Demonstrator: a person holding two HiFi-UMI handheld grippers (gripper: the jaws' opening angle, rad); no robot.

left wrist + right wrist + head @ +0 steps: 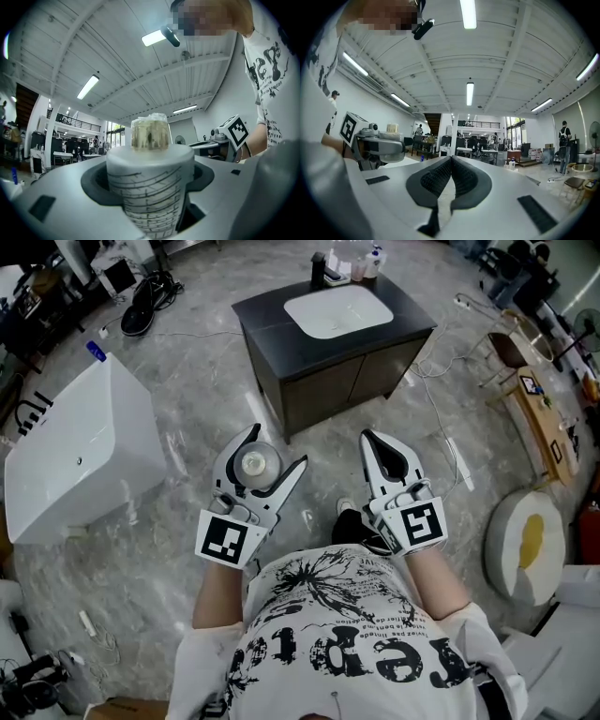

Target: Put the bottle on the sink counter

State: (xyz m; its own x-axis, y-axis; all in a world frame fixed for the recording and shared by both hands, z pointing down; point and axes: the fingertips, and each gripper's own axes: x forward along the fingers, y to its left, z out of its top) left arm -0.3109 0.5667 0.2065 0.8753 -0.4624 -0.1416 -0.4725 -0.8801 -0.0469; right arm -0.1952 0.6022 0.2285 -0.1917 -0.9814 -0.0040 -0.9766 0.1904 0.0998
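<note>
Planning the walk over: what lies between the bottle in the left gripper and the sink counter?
In the head view, only bare grey floor separates the bottle from the sink counter.

bottle (255, 463) in left claw (277, 446), right claw (368, 439) beside – sink counter (264, 319) ahead, tub (75, 456) left

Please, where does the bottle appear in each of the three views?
Head view: left of centre, bottle held in the left gripper's fingers.
Left gripper view: centre, upright, large.
Right gripper view: far left, small, only its top.
Shared landmark: the printed shirt.
</note>
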